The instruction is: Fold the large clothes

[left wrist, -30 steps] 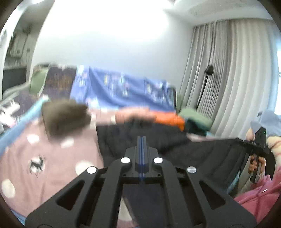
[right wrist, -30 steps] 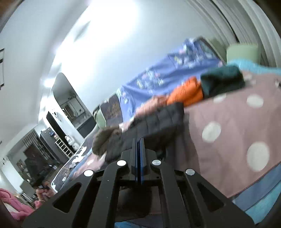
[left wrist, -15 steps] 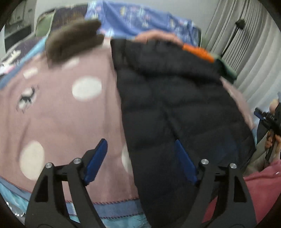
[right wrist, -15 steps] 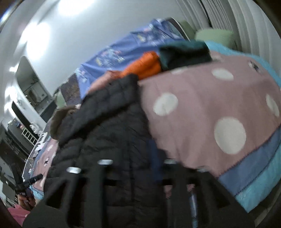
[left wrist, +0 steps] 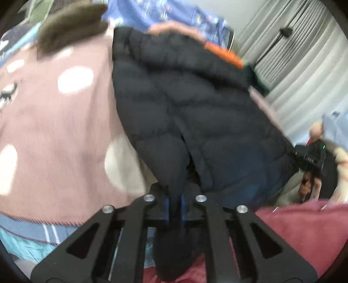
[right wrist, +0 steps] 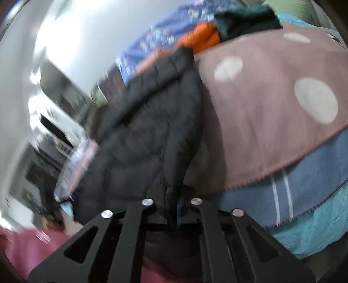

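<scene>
A black puffer jacket (left wrist: pixel 184 102) lies lengthwise on the pink spotted blanket (left wrist: pixel 54 113), its collar at the far end. My left gripper (left wrist: pixel 174 209) is shut on the jacket's near left hem corner at the bed's front edge. My right gripper (right wrist: pixel 173 214) is shut on the near right hem corner of the jacket (right wrist: pixel 148 130). The right gripper also shows in the left wrist view (left wrist: pixel 311 156) at the jacket's right edge, held by a hand.
A brown fur item (left wrist: pixel 71 26) lies at the far left. Orange (right wrist: pixel 200 37) and dark green (right wrist: pixel 245 19) folded clothes sit behind the jacket. A blue sheet (left wrist: pixel 165 13) hangs at the back. Curtains (left wrist: pixel 293 61) stand on the right. The blanket's blue border (right wrist: pixel 293 180) hangs over the front edge.
Both grippers were open half a second ago above the laid-out jacket. They have now dropped to the near hem and closed on its two corners.
</scene>
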Motion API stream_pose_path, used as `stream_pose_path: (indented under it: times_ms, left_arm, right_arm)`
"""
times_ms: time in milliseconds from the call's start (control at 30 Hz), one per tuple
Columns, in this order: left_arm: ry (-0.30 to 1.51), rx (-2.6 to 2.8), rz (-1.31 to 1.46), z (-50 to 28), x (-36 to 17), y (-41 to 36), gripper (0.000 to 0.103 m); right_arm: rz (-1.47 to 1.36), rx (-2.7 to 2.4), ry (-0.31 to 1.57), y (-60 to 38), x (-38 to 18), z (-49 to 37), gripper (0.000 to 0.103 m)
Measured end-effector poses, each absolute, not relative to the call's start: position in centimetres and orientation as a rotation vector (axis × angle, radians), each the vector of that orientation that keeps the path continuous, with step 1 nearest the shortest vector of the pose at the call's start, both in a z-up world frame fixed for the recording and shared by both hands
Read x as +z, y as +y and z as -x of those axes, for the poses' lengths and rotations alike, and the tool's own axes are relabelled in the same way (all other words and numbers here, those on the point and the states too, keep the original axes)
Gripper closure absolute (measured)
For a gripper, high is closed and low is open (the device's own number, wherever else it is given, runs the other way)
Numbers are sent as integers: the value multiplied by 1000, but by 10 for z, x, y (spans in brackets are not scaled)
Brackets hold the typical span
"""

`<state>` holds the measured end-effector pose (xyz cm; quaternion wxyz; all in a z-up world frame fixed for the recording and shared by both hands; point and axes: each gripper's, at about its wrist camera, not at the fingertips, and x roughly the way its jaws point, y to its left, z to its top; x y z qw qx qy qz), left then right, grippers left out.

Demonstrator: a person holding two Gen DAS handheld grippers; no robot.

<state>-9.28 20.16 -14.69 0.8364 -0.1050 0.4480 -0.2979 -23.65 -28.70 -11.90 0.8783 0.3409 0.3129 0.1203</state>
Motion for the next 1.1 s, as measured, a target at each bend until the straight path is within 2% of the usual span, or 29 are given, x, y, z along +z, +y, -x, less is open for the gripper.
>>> stream_pose_path:
  times_ms: [233,400,600,800,1100]
  left_arm:
    - [556,-640,194,127,-32,213,98]
    - [428,-629,218,143,-1,230,97]
    - [483,-560,251,109,-12,228,97]
    - [546,-501,291,38,-29,214,96]
    - [705,-414,272,-68,-83,188,93]
  right_arm:
    - [-634,341,394,-281,-32,258,100]
    - [-598,347,259,-286,2,270,100]
    - [-591,265,270,-294,-7,230,99]
    - [-556,152,335,-289,-25,145,99]
    - [-544,15,511,-291,-88,44,98]
